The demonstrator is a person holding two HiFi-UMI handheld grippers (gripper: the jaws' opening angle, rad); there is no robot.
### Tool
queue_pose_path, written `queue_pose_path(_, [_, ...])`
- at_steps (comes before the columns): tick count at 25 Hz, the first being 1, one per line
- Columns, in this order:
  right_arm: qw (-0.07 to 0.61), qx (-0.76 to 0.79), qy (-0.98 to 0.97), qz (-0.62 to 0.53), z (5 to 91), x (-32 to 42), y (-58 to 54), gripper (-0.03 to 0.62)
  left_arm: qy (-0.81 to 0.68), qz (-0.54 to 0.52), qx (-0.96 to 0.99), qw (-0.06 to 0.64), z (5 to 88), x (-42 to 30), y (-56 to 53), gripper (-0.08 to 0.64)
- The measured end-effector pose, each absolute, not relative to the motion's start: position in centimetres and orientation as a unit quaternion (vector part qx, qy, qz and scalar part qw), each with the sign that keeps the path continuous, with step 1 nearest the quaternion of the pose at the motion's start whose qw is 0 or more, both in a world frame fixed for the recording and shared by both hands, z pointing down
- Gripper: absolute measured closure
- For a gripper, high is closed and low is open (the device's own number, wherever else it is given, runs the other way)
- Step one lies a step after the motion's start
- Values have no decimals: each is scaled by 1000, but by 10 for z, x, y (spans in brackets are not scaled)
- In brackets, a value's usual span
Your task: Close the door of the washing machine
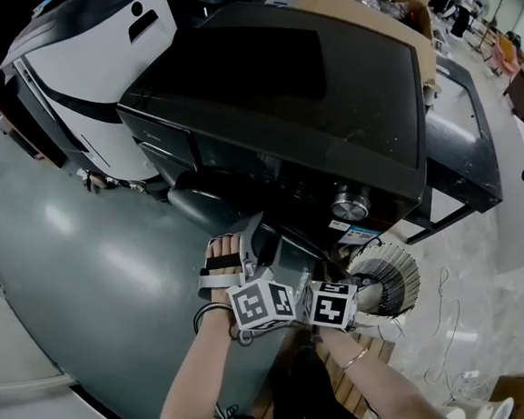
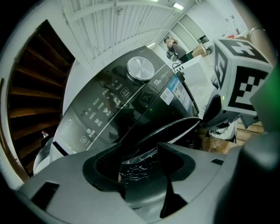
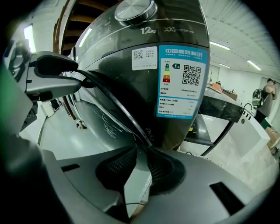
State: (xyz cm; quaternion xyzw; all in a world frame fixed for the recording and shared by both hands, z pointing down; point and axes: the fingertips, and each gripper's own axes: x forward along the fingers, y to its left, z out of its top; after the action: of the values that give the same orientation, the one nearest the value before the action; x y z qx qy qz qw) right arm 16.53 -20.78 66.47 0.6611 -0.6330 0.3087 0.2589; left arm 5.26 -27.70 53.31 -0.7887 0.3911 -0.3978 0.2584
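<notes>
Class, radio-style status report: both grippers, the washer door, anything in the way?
Left gripper open, fingers straddling door edge. Right gripper shut on door rim. Door ajar, not yet closed. Nothing seen blocking its swing.

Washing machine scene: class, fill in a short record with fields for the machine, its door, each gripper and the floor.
machine: black front-loading washing machine, with a round dial on its front panel
door: round door open, swung out from the front
left gripper: left gripper, jaws apart, the door's edge between them
right gripper: right gripper, jaws closed on the door's rim
label: energy sticker on the machine's front, beside the door
floor: grey floor
</notes>
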Motion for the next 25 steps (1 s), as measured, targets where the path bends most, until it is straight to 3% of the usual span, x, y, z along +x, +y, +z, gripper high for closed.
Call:
queue_pose_path(15, [252, 644, -660, 294, 647, 160, -199, 505, 414, -408, -779, 237, 535, 44, -259, 284])
queue_pose_path(25, [239, 619, -691, 286, 612, 136, -169, 517, 477, -380, -778, 150, 522, 8, -216, 329])
